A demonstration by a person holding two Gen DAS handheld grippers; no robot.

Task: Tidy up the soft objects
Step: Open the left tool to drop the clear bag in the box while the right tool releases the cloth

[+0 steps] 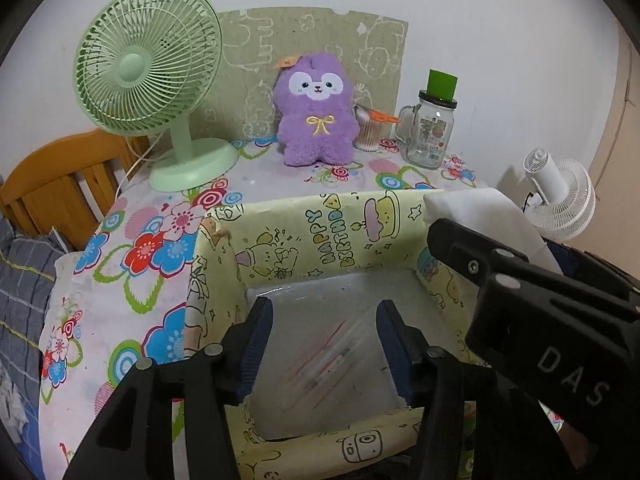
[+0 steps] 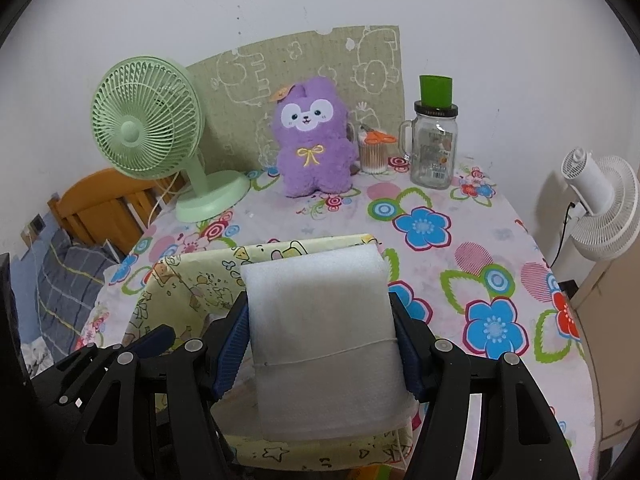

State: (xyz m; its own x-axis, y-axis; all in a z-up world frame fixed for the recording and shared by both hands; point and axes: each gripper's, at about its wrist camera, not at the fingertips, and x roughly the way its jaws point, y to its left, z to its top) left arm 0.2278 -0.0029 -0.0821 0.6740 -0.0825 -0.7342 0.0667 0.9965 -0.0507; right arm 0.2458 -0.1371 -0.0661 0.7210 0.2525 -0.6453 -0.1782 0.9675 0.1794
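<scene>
I am holding a white foam roll (image 2: pixel 324 332) in my right gripper (image 2: pixel 324 344), both pads pressing its sides, a thin string circling it. The roll is hanging over the yellow cartoon-printed box (image 1: pixel 340 220) at the near edge of the table (image 2: pixel 460 272), and it is hiding most of the box's inside from the right wrist view. My left gripper (image 1: pixel 324 344) is hovering over the same box with its fingers apart and gripping nothing. Below them something pale with red streaks (image 1: pixel 328 356) is lying on the box floor, too blurred for me to make out. At the far side a purple plush toy (image 1: pixel 316 112) is standing between a green fan (image 1: pixel 148 64) and a glass jar (image 1: pixel 430 128). A white fan (image 2: pixel 600 200) is sitting off to the right, its base cut off.
</scene>
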